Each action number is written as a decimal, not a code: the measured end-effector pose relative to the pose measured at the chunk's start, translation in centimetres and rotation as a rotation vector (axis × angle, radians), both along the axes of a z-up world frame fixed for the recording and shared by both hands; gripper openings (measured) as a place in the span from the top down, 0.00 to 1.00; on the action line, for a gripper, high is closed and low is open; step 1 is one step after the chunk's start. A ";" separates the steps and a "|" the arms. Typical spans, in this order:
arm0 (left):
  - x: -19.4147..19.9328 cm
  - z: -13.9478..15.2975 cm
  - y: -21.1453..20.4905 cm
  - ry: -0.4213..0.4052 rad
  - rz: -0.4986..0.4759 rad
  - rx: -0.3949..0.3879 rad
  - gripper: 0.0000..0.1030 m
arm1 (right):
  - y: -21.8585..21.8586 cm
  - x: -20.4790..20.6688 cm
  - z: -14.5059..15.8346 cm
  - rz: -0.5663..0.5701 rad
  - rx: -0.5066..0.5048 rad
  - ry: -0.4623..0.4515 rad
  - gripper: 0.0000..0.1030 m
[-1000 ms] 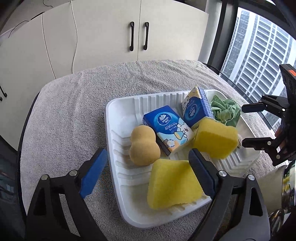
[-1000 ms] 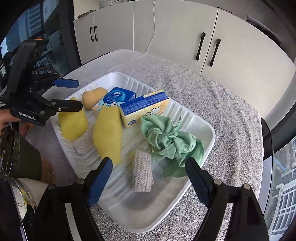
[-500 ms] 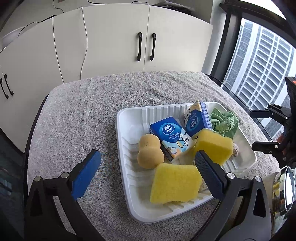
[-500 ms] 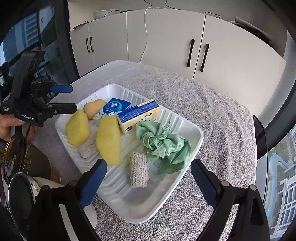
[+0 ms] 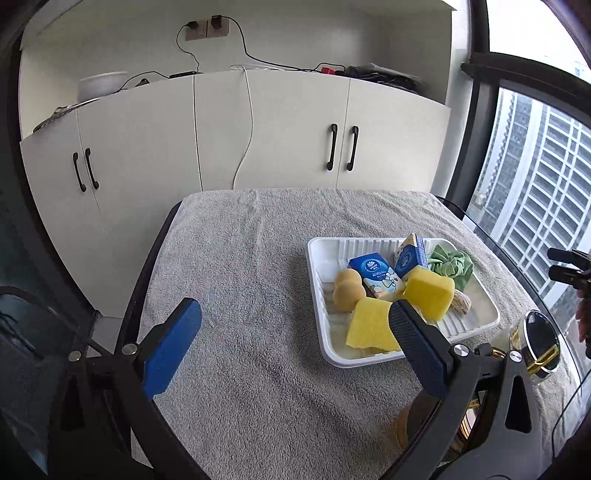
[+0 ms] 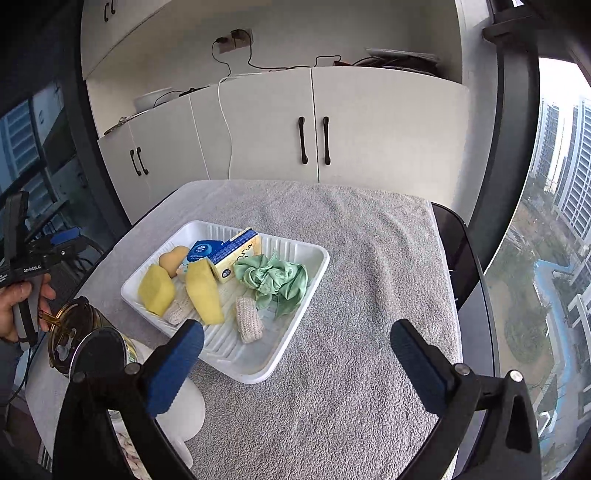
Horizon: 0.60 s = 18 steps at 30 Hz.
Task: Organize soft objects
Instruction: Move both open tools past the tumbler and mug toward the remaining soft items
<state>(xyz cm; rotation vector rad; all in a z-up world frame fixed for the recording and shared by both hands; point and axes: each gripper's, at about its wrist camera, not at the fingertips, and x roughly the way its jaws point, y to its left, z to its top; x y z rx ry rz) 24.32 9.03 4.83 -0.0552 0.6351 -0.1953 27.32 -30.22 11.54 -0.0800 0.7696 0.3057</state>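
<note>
Meanwhile both the left tool (image 5: 291,339) and right tool (image 6: 295,360) hang released and empty above the towel-covered tabletop (image 5: 240,258), while sponges (image 5: 430,291), tissue packs (image 5: 375,273) and green cloth (image 6: 275,277) lie in the white tray (image 6: 258,373) at frame centre.

High-rise apt/home: white cabinets (image 5: 258,147) w/ black handles ahead of tongs, wall outlet (image 5: 207,27) + cables above, towel-covered table (image 5: 258,277) below, tower blocks thru window (image 5: 535,184) right.

I see a white ribbed foam tray (image 6: 280,363) holding two yellow sponge blocks (image 6: 204,291), a tan peanut-shaped sponge (image 5: 347,290) and two blue tissue packs (image 5: 375,275). A crumpled green cloth (image 6: 273,278) sits at its far right, with two beige knitted rolls (image 6: 249,325) lying near the sponges.
</note>
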 end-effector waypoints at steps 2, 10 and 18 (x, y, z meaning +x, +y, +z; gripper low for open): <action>-2.0 0.0 0.4 -0.007 0.004 -0.002 0.00 | -0.8 -1.9 0.3 -0.020 0.030 -0.014 0.00; -9.6 -1.9 0.1 0.006 -0.020 0.013 0.00 | 0.0 -9.8 -0.8 -0.023 0.042 -0.017 0.00; -15.6 -4.1 -0.6 0.061 -0.019 -0.001 0.00 | 2.8 -16.2 -2.8 0.001 0.006 0.008 0.00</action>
